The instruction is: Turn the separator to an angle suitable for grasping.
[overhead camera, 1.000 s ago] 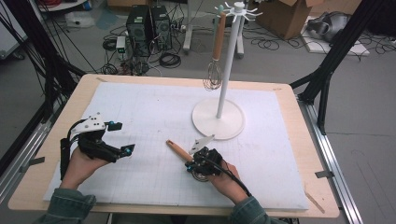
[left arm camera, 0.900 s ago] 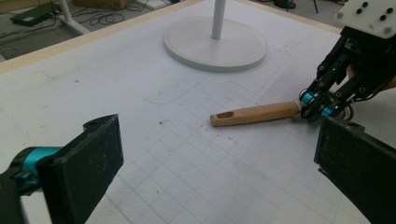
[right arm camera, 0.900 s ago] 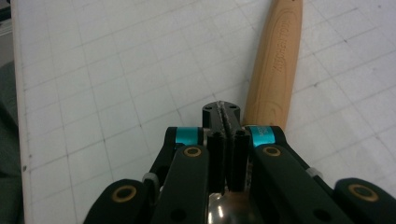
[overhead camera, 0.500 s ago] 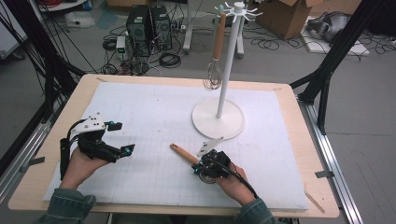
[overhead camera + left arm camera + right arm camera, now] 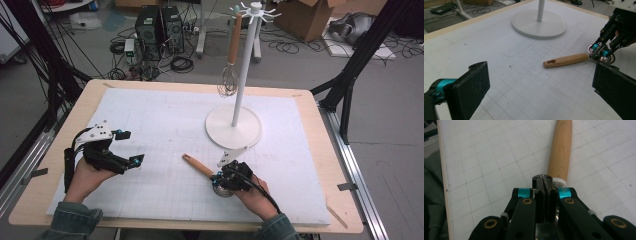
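A utensil with a wooden handle (image 5: 197, 166) and a metal wire head lies on the white gridded mat (image 5: 165, 120), in front of the stand. My right gripper (image 5: 220, 177) is low over the wire head, jaws pressed together on it. In the right gripper view the shut jaws (image 5: 543, 180) point along the handle (image 5: 560, 150), with a white collar just beyond them. My left gripper (image 5: 131, 146) rests open at the left of the mat, nothing between its jaws. The left gripper view looks across the mat at the handle (image 5: 566, 60) and the right gripper (image 5: 600, 51).
A white hanging stand (image 5: 233, 126) with a round base rises at the mat's back right. A whisk (image 5: 229, 82) with a wooden handle hangs from its top hooks. The stand's base (image 5: 539, 23) lies beyond the utensil. The wooden table edge (image 5: 345, 210) borders the mat.
My right hand has shifted a little to the right and toward the front edge, and the utensil has slid along with it. The left hand has stayed put.
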`<state>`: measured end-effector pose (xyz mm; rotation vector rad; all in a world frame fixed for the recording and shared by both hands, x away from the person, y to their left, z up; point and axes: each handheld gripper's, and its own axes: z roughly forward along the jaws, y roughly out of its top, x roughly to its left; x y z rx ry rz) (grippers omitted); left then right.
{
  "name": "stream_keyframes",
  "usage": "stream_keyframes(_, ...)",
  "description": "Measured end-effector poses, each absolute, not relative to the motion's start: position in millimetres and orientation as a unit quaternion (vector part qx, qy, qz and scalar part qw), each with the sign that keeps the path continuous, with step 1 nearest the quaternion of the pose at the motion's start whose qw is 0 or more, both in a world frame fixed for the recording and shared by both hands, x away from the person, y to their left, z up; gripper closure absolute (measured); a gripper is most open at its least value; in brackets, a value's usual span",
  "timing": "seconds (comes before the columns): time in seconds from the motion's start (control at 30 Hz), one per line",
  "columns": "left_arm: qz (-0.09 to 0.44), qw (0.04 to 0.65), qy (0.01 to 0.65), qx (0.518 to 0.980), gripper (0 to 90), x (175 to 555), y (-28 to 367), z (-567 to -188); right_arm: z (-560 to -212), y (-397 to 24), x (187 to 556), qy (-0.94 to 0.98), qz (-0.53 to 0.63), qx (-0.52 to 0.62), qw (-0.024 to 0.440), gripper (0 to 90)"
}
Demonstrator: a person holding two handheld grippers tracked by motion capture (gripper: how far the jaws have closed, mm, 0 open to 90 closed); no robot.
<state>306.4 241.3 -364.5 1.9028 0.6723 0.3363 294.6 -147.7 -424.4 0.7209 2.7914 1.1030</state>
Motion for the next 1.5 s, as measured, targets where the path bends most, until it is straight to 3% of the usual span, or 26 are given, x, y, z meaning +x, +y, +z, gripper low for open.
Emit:
stream_keyframes(0.17, 0.14, 0.521, 0.282, 0.793, 1.7, 307, 243, -365, -423, -143, 296, 0.901, 0.367, 0.229, 0.026, 88.6)
stream_keyframes(0.37, 0.139, 0.523, 0.282, 0.792, 1.7, 308, 244, -366, -421, -145, 300, 0.893, 0.384, 0.234, 0.023, 80.8)
stream_keyframes(0.87, 0.138, 0.525, 0.284, 0.79, 1.7, 309, 248, -366, -403, -159, 316, 0.87, 0.415, 0.265, 0.03, 44.1)
stream_keyframes(1.5, 0.139, 0.525, 0.281, 0.791, 1.7, 309, 246, -366, -405, -158, 321, 0.869, 0.414, 0.269, 0.039, 37.2)
